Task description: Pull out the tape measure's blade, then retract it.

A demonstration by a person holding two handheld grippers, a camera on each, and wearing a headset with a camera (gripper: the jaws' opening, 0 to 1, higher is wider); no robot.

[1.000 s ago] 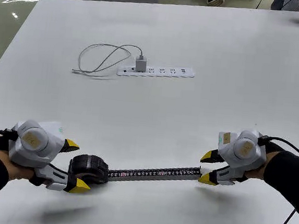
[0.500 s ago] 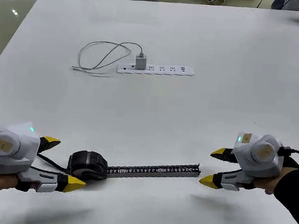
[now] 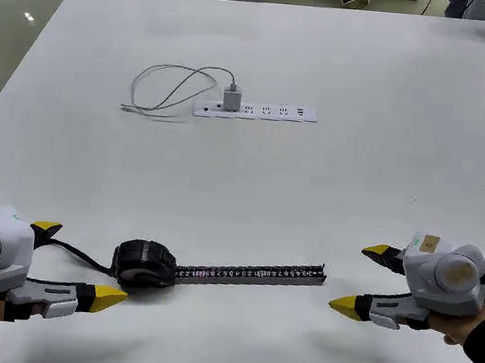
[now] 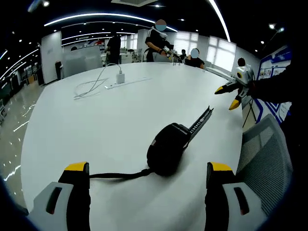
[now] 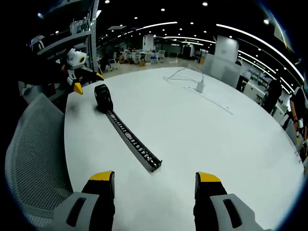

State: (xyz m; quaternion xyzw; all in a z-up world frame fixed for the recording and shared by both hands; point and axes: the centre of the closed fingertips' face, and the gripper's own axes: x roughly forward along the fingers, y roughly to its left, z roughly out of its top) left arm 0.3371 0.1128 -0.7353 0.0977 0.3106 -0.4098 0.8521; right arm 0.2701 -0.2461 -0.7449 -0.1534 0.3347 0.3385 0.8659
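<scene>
Both sets of jaws are spread wide with nothing in them, on my left gripper (image 3: pixel 78 261) and my right gripper (image 3: pixel 359 277). The tape measure (image 3: pixel 143 263) lies on the white table (image 3: pixel 311 179) between them, nearer the left. Its blade (image 3: pixel 251 274) lies pulled out flat toward the right one, tip not touching it.
</scene>
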